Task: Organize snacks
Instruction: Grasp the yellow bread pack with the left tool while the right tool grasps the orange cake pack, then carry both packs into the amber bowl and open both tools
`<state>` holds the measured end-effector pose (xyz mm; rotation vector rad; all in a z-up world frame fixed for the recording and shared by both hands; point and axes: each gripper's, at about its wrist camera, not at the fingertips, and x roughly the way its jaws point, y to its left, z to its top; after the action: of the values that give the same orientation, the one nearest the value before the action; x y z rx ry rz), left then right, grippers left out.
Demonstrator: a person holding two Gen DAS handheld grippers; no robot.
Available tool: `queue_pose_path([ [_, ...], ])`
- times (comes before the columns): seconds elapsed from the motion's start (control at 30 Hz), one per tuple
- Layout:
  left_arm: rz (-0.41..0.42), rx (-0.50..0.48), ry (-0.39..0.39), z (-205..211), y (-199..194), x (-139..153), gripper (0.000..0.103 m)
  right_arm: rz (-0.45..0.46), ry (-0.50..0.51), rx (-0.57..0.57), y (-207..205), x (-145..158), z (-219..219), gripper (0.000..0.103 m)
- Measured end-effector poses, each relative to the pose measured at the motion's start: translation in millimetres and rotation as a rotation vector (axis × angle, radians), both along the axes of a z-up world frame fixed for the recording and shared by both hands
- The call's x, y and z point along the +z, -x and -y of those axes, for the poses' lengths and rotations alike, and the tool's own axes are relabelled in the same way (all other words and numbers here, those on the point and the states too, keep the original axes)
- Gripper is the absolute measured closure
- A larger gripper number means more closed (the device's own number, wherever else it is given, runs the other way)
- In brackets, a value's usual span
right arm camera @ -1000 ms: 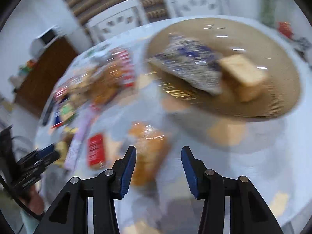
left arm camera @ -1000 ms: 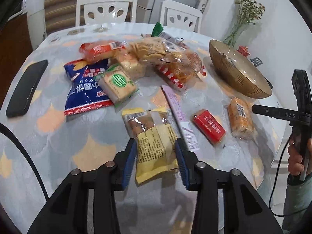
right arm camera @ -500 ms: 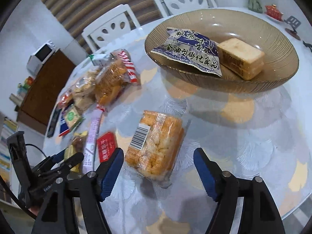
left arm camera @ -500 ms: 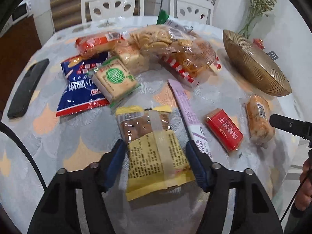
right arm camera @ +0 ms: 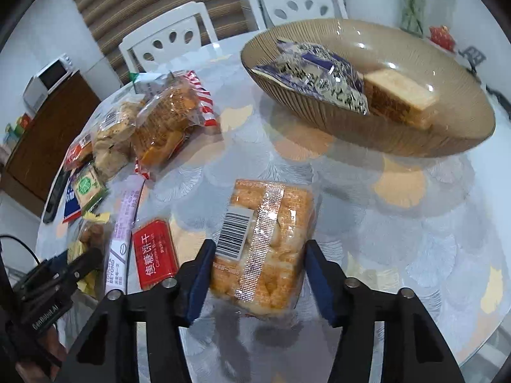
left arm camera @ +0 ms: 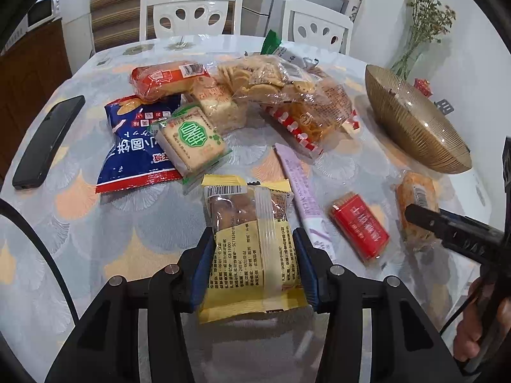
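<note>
Yellow pastry packet [left arm camera: 252, 249]: near table [left arm camera: 80, 239] edge, light, crinkly, crushable. Left gripper [left arm camera: 252, 266], jaws just closing, clamps its long sides. Orange biscuit pack [right arm camera: 262, 252]: before the bowl [right arm camera: 335, 118]; right gripper [right arm camera: 258, 281] closing, straddles it, contact unclear.

Two black plastic handheld grippers, the left gripper [left arm camera: 252, 268] and the right gripper [right arm camera: 260, 279], carry blue ribbed finger pads [left arm camera: 199, 271], silver pivot screws [left arm camera: 171, 268], trailing black cables [left arm camera: 44, 252] and white lettering [right arm camera: 44, 316].
</note>
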<state>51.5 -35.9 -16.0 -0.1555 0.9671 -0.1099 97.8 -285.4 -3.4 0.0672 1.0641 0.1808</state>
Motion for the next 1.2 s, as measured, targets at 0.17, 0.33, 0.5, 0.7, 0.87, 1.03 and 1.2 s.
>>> queue_pose_path([
  [0.17,0.028,-0.005,0.013,3,2,15,0.058,0.084,0.073,0.012,14,4,17,0.053],
  [0.33,0.052,-0.042,0.016,19,-3,31,0.058,0.068,0.006,0.061,22,9,34,0.053],
  [0.5,0.104,-0.114,-0.029,53,-15,55,0.058,0.134,0.004,0.075,36,37,47,0.053],
  [0.7,0.194,-0.234,-0.030,107,-44,93,0.058,0.214,-0.083,-0.006,20,84,82,0.053],
  [0.87,0.232,-0.320,-0.028,154,-84,110,0.058,0.211,-0.153,-0.159,-25,99,119,0.053],
  [1.03,0.233,-0.372,-0.010,189,-118,108,0.058,0.205,-0.147,-0.272,-74,98,147,0.053],
  [1.2,0.222,-0.388,0.027,208,-142,101,0.056,0.194,-0.124,-0.294,-112,92,161,0.053],
])
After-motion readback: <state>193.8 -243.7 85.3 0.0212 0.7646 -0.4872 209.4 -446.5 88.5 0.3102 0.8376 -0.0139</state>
